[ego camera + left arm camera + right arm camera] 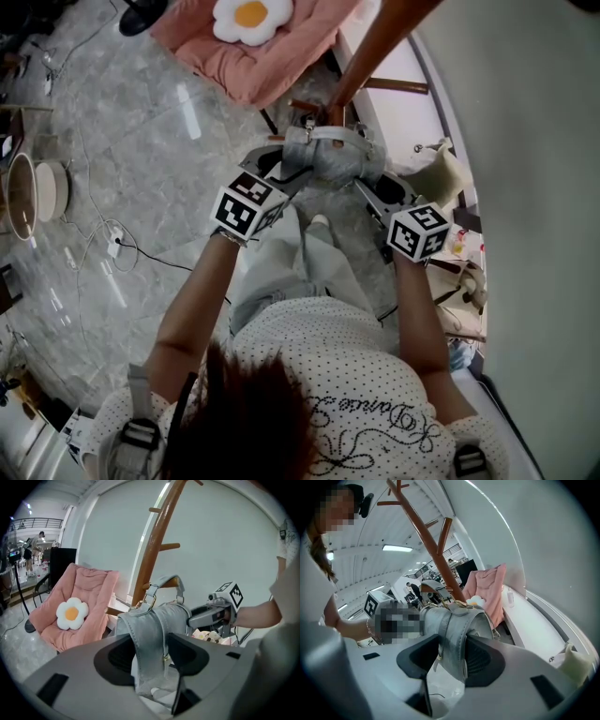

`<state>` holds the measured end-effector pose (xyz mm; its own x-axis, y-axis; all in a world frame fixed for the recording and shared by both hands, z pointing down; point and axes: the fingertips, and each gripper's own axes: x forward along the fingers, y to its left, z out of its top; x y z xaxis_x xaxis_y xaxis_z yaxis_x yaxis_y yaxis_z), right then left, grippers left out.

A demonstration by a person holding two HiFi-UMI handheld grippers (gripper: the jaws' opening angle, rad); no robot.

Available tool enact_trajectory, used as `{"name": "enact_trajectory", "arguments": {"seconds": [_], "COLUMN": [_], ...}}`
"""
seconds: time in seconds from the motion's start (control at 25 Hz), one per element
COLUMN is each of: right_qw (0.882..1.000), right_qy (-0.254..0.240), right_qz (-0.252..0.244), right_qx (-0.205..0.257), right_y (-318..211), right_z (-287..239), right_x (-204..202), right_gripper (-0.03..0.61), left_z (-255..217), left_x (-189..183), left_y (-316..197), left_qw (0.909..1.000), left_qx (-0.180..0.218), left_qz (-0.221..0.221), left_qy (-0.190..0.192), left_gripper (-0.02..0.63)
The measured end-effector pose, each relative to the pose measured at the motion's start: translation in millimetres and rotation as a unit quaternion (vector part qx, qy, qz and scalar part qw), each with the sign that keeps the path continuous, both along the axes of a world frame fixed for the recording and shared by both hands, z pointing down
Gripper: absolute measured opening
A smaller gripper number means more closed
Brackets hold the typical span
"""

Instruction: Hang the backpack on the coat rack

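Observation:
A grey backpack (333, 155) hangs in the air between my two grippers, close to the brown wooden coat rack (375, 47). My left gripper (291, 173) is shut on its left side, and in the left gripper view the grey fabric (150, 634) fills the gap between the jaws. My right gripper (370, 183) is shut on the other side, with the backpack (454, 630) pinched between its pads. The top handle (165, 580) arches at a low peg of the rack (157, 541). I cannot tell whether it rests on that peg.
A pink folding chair (281, 56) with a fried-egg cushion (251, 19) stands beyond the rack. Cables (112, 244) and round bins (37, 192) lie on the floor at the left. A white ledge and clutter (459, 244) run along the wall at the right.

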<state>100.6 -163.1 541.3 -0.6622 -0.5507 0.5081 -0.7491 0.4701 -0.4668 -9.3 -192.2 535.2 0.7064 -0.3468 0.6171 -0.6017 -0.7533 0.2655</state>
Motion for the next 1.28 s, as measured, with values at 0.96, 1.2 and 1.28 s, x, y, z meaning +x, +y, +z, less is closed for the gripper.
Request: {"name": "enact_trajectory", "arguments": {"seconds": [0.96, 1.2, 1.28], "right_qw": [0.993, 0.991, 0.990], "right_qy": [-0.077, -0.086, -0.085], "right_qz": [0.077, 0.093, 0.098], "right_qx": [-0.041, -0.048, -0.048], "right_y": [-43, -51, -55], "right_z": [11, 13, 14], "right_x": [13, 15, 16], "right_gripper": [0.187, 0.192, 0.193], "left_z": [14, 17, 19], "left_x": [3, 4, 4], "left_y": [-33, -37, -39], "left_qw": [0.9973, 0.9966, 0.9964], "left_qx": [-0.034, -0.033, -0.033], "left_qz": [-0.063, -0.075, -0.077], "left_qy": [0.012, 0.013, 0.013], "left_gripper": [0.219, 0.219, 0.219]}}
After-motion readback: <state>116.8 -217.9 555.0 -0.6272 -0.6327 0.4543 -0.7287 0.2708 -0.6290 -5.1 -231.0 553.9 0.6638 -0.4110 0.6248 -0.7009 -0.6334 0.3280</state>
